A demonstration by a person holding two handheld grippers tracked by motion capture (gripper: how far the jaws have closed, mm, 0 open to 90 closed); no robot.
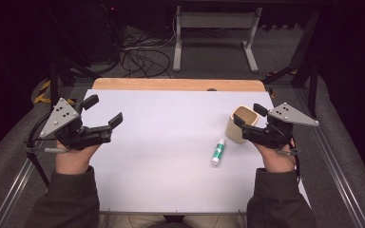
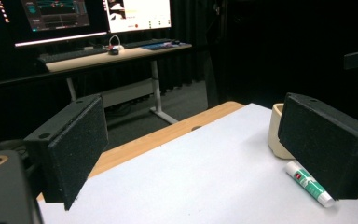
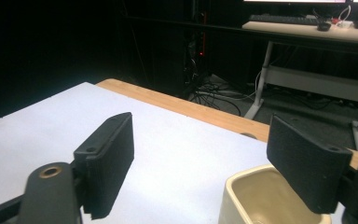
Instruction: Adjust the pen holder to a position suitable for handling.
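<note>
Cup upright at the white table's right side, right gripper just beside it with jaws spread wide and empty, left gripper released at the left edge, glue stick lying near the cup.

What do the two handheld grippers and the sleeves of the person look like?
Both the left gripper and the right gripper are black, each with two flat rectangular jaws faced with rough dark pads. Each carries a grey three-cornered plate dotted with small holes. Dark cables trail from them. The person wears dark olive-grey long sleeves.
</note>
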